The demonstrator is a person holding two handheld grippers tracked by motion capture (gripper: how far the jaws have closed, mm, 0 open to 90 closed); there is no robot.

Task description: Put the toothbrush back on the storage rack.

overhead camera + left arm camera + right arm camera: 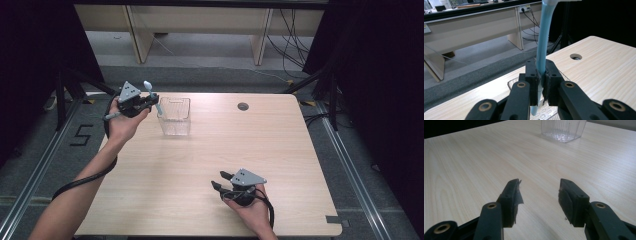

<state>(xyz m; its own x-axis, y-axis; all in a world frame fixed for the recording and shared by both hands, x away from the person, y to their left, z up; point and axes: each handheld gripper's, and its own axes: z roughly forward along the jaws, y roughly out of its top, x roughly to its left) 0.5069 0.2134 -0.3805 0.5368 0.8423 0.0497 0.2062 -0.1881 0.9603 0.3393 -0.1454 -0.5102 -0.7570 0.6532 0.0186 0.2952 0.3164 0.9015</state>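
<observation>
The spoon point(543, 37), pale blue with its bowl end up, is clamped by its handle in the left claw point(541, 82), whose jaws are closed tight on it; the handle's lower tip pokes out just below the jaws. In the high view the same spoon point(152, 95) stands tilted above the left claw point(148, 103), right at the near-left rim of the clear container point(175, 116), which sits just beyond and to the side of that claw on the bench point(215, 165).

Judging by this, the pick-up is done and the carry is nearly finished: the spoon is at the container but not yet inside it. What seems left is to bring the handle tip over the opening, lower it and let go.

The person's left hand point(122, 122) is stretched forward toward the far-left corner of the bench, forearm angled in from the bottom, the claw pointing across toward the container. The right hand point(250, 202) rests low near the front edge, well apart from the container, with the right claw point(220, 181) aimed leftward. In the right gripper view that right claw point(539, 195) has its jaws spread wide with nothing between them, only bare bench ahead and the container point(563, 128) far beyond.
</observation>
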